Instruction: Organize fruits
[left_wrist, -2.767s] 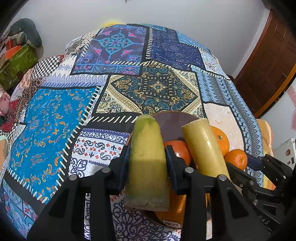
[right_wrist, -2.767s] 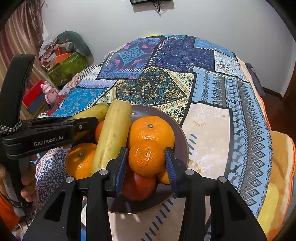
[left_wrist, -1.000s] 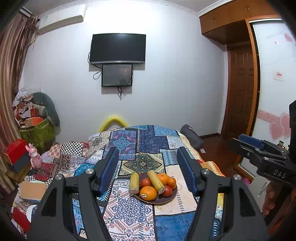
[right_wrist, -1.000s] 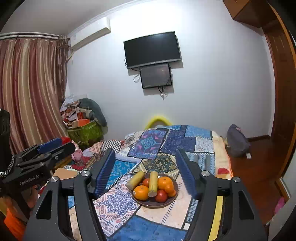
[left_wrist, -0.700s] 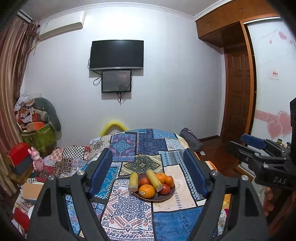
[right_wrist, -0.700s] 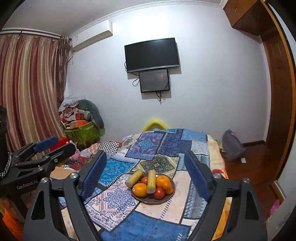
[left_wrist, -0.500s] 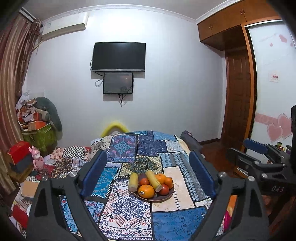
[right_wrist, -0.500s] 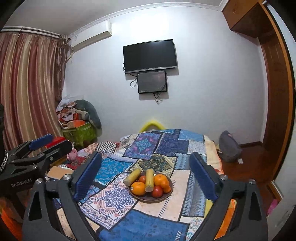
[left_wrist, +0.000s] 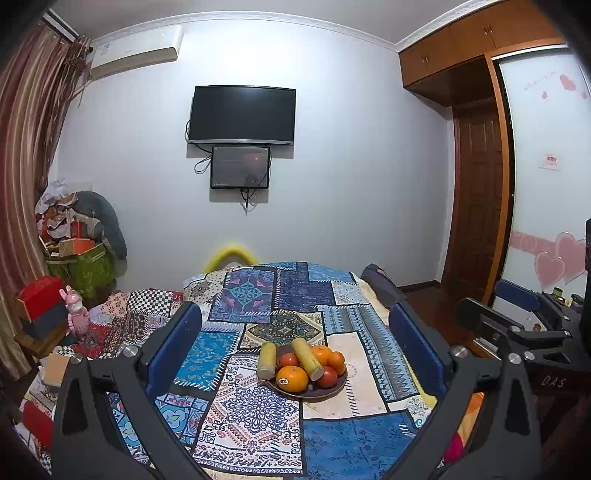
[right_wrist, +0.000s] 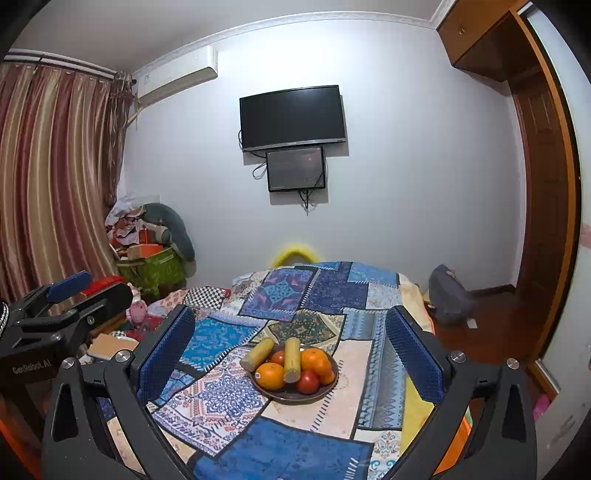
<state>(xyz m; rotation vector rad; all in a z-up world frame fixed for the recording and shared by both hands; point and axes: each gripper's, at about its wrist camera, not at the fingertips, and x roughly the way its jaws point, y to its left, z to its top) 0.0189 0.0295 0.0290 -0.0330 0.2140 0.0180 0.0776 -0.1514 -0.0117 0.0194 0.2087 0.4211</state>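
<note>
Brown plate (left_wrist: 334, 390) on the patchwork bedspread (left_wrist: 258, 410) already holds the oranges (left_wrist: 292, 378), tomatoes (left_wrist: 328, 376) and both yellow-green pieces (left_wrist: 266, 360). Your left gripper (left_wrist: 295, 347) and right gripper (right_wrist: 291, 350) hang wide open and empty, well back, so little seems left.

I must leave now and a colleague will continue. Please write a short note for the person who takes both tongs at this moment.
Left tongs: open wide, empty, held back from the bed.
Right tongs: open wide, empty, also held back.
Fruit: all in the dark plate on the patchwork bedspread. Two yellow-green stalks lie on the pile, the left one leaning out over the rim. Around them are oranges, one with a sticker, and red fruits.
Done: no fruit is visible loose on the bedspread.
Left: probably nothing; perhaps check that the leaning stalk will not roll off.
</note>
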